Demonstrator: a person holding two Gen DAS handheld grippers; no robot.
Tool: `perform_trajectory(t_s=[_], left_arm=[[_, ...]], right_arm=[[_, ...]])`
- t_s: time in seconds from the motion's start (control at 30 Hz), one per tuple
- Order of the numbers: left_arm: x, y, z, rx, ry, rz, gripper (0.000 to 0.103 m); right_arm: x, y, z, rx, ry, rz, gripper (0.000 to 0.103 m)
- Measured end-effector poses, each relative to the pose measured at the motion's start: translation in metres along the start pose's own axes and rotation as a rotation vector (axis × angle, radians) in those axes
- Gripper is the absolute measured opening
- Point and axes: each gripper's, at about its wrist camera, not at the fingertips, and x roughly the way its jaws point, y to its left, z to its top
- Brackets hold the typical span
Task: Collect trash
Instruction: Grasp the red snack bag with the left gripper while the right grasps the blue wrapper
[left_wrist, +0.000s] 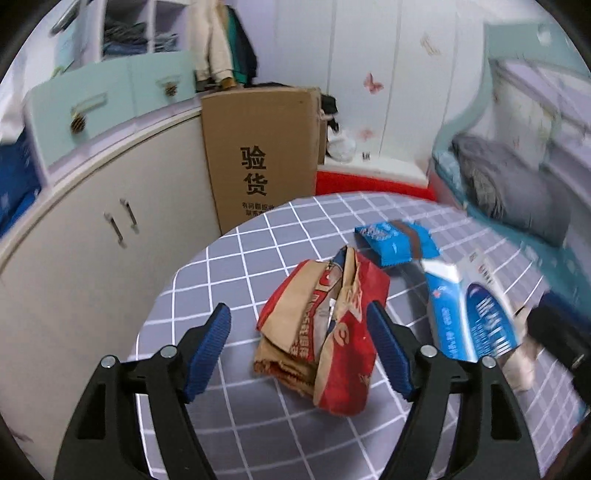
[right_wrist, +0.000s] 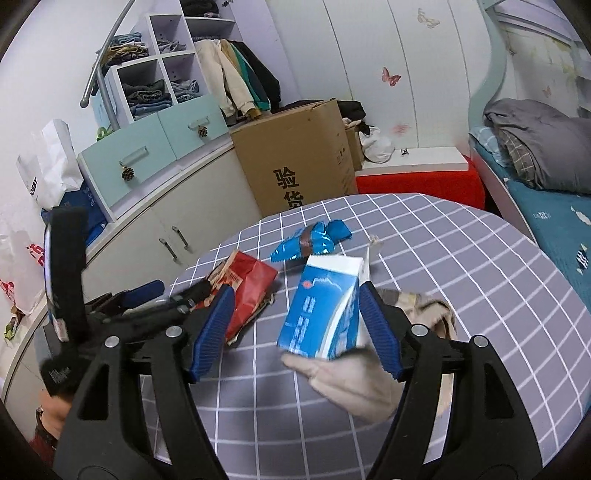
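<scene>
Pointing down at a slant over the round table (left_wrist: 258, 236): left gripper (left_wrist: 299, 354), jaws standing apart, crumpled red paper bag (left_wrist: 325, 332) lying between the blue ribbed pads (left_wrist: 207, 354), right pad near the bag's edge, contact impossible to tell. Also tilting downward: right gripper (right_wrist: 295, 332), jaws apart, blue-and-white carton (right_wrist: 325, 310) sitting between them, leaning, top flap torn open; right pad looking to be against the carton's side, left pad clear of it. Not possible to say whether gripped.

Lying farther back on the table: shiny blue foil wrapper (right_wrist: 310, 240), creased, with a brown band. Resting just behind and under the carton: beige crumpled cloth (right_wrist: 424, 306). Covering the table: grey cloth with a white grid. Standing beyond the table's edge: tall cardboard box (left_wrist: 262, 147) with black printed characters, white cabinet (left_wrist: 92, 236), red bench (right_wrist: 417, 184), bed with a grey blanket (right_wrist: 535, 147).
</scene>
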Motion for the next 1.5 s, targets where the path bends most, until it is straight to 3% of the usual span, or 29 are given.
perform_trajectory(t_s=[0.13, 0.17, 0.3, 0.47, 0.53, 0.6, 0.7, 0.8, 1.03, 1.13, 1.3, 1.5], left_arm=[[0.013, -0.009, 0.001, 0.077, 0.049, 0.000, 0.033], [0.013, -0.011, 0.001, 0.094, 0.045, -0.011, 0.017], [0.004, -0.006, 0.004, 0.053, 0.032, -0.070, 0.014], [-0.022, 0.026, 0.016, -0.089, -0.063, -0.123, 0.014], [-0.032, 0.040, 0.022, -0.141, -0.114, -0.093, 0.014], [-0.040, 0.053, 0.026, -0.171, -0.172, -0.002, 0.014], [-0.042, 0.075, 0.030, -0.215, -0.196, 0.072, 0.014], [-0.038, 0.089, 0.030, -0.230, -0.191, 0.097, 0.014], [-0.024, 0.112, 0.021, -0.253, -0.145, 0.080, 0.014], [-0.022, 0.118, 0.018, -0.258, -0.135, 0.078, 0.014], [-0.026, 0.127, 0.014, -0.268, -0.128, 0.059, 0.015], [-0.039, 0.134, 0.005, -0.257, -0.127, 0.065, 0.015]], right_arm=[[0.012, 0.002, 0.013, -0.012, 0.009, -0.011, 0.069], [0.014, 0.004, 0.015, -0.015, 0.011, -0.014, 0.069], [0.025, 0.008, 0.026, -0.028, 0.014, -0.034, 0.069], [0.052, 0.006, 0.040, 0.008, 0.063, -0.035, 0.069], [0.066, 0.005, 0.043, 0.028, 0.086, -0.041, 0.069], [0.081, 0.002, 0.047, 0.066, 0.112, -0.049, 0.071], [0.101, 0.001, 0.051, 0.093, 0.138, -0.067, 0.079], [0.127, 0.000, 0.058, 0.108, 0.182, -0.108, 0.079], [0.163, -0.003, 0.064, 0.133, 0.265, -0.175, 0.079], [0.167, 0.001, 0.062, 0.098, 0.279, -0.190, 0.067], [0.181, 0.012, 0.052, -0.041, 0.340, -0.283, 0.066], [0.181, 0.020, 0.048, -0.144, 0.331, -0.321, 0.022]])
